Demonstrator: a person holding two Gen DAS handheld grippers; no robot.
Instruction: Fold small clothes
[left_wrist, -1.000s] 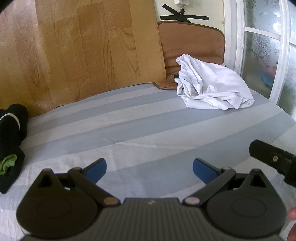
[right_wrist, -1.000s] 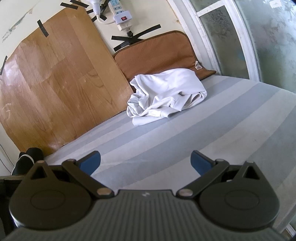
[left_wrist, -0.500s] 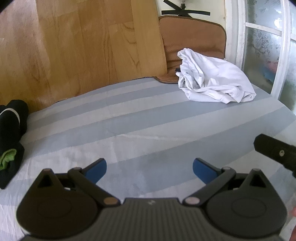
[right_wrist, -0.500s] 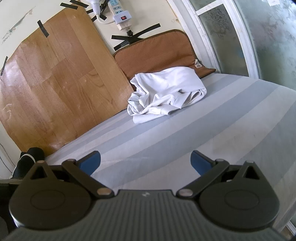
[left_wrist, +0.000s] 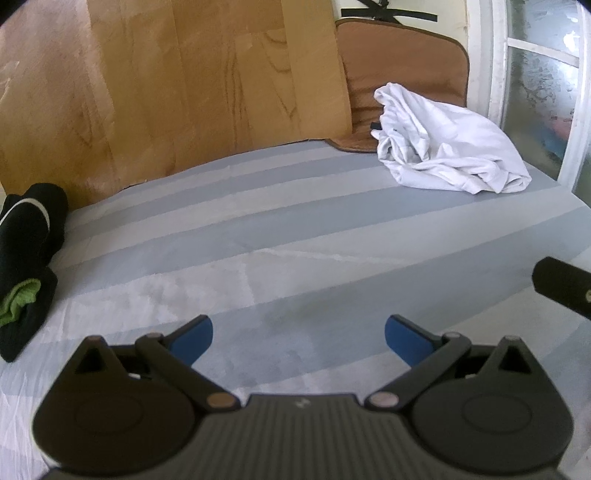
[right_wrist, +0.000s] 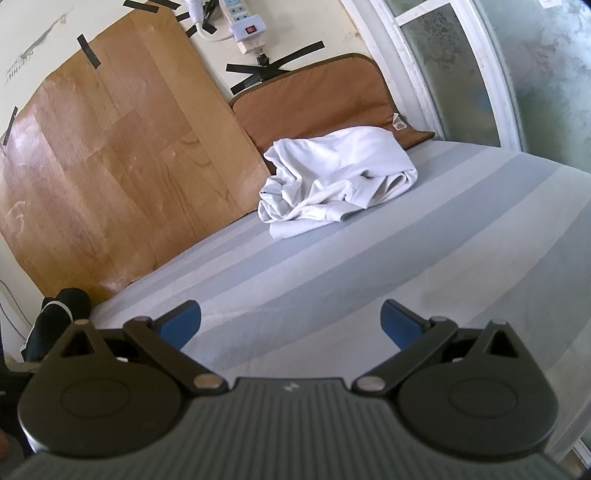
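Observation:
A crumpled white garment (left_wrist: 447, 147) lies in a heap at the far right of the striped grey-blue sheet (left_wrist: 258, 236), against a brown cushion. In the right wrist view the same white garment (right_wrist: 336, 181) sits ahead and slightly left. My left gripper (left_wrist: 299, 334) is open above the sheet, well short of the garment, nothing between its blue pads. My right gripper (right_wrist: 290, 321) is open too and holds nothing. A black part of the right gripper (left_wrist: 565, 286) shows at the right edge of the left wrist view.
Black clothes with a white stripe and a green piece (left_wrist: 26, 258) lie at the sheet's left edge. A wood-pattern board (right_wrist: 110, 177) and brown cushion (right_wrist: 317, 107) lean on the back wall. A frosted window frame (right_wrist: 461, 74) bounds the right side. A power strip (right_wrist: 243, 22) hangs above.
Both grippers have drifted slightly forward over the sheet toward the white garment, which now appears a little larger. Both stay open; the clothes have not moved.

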